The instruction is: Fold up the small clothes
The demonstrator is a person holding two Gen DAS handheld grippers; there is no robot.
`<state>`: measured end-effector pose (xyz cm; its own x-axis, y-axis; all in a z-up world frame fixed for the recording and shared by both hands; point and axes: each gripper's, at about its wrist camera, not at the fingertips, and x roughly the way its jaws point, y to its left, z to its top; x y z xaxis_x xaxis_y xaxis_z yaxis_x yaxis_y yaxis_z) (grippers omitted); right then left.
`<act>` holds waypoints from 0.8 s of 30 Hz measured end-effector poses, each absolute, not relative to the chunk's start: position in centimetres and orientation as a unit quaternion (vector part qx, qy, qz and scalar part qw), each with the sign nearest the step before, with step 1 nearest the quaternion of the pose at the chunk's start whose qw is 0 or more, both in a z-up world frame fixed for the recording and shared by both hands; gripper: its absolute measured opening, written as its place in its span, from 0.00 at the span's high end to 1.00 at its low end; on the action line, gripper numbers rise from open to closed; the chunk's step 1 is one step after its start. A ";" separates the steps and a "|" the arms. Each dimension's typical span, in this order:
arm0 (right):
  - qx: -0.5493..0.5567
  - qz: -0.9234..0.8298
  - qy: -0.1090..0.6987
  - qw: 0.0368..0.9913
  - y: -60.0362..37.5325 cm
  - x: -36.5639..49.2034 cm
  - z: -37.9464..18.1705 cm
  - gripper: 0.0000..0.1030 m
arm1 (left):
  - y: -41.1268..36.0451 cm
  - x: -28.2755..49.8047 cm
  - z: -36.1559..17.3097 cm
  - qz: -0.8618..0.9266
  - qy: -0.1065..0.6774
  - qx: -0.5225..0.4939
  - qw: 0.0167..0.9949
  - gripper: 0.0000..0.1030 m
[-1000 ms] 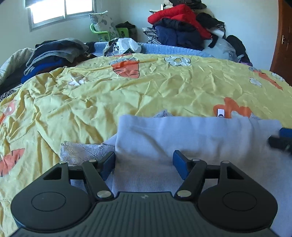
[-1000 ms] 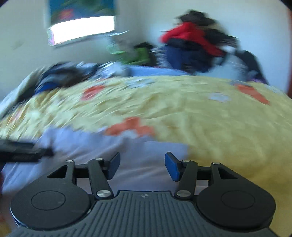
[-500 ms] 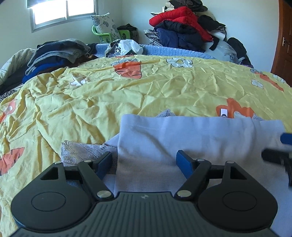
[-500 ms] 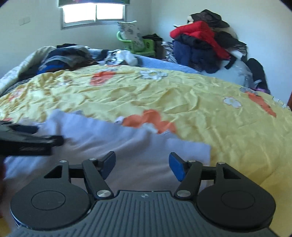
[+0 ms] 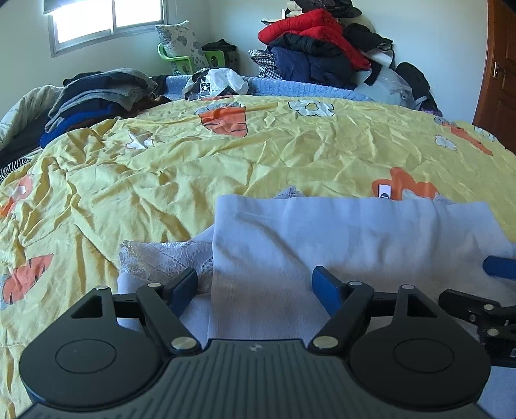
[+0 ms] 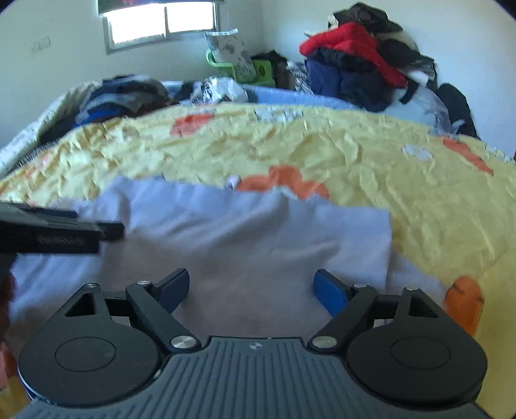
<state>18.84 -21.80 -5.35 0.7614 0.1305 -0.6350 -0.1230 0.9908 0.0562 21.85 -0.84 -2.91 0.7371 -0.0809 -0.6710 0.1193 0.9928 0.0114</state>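
Note:
A pale lilac garment [image 5: 338,238] lies folded on the yellow bedspread [image 5: 225,161], with white lace trim [image 5: 161,258] showing at its left edge. My left gripper [image 5: 254,283] hovers open over the garment's near left part, the fold edge running between its fingers, neither pad pressing cloth. In the right wrist view the same garment [image 6: 258,232] fills the foreground. My right gripper [image 6: 251,285] is above its near right part, jaws opening, nothing pinched between them. Each gripper appears in the other's view: the right gripper [image 5: 483,299] at the right edge, the left gripper [image 6: 64,232] at the left.
Folded dark clothes [image 5: 96,96] are stacked at the bed's far left. A heap of red and navy jackets [image 5: 316,48] rises at the far right, near a brown door [image 5: 500,80]. A green basket [image 5: 183,61] sits under the window [image 5: 106,19].
The right gripper's jaws have spread much wider and its view has shifted over the garment. The left gripper's jaws have widened slightly; the left hand has stayed put.

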 end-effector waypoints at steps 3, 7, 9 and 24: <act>0.014 0.056 0.331 0.942 -21.8 18.0 -4.8 0.16 | -0.8 21.3 -2.6 -0.058 0.355 0.031 0.932 0.24; 0.021 0.062 0.317 0.946 -21.4 16.4 -3.8 0.16 | -0.4 20.8 -2.3 -0.058 0.353 0.029 0.933 0.24; 0.020 0.068 0.310 0.948 -20.9 15.5 -3.4 0.16 | -0.1 20.6 -2.2 -0.059 0.354 0.025 0.933 0.24; -0.067 0.089 0.273 0.956 -14.7 9.3 -2.0 0.14 | 4.3 18.2 -0.3 -0.051 0.345 0.021 0.937 0.23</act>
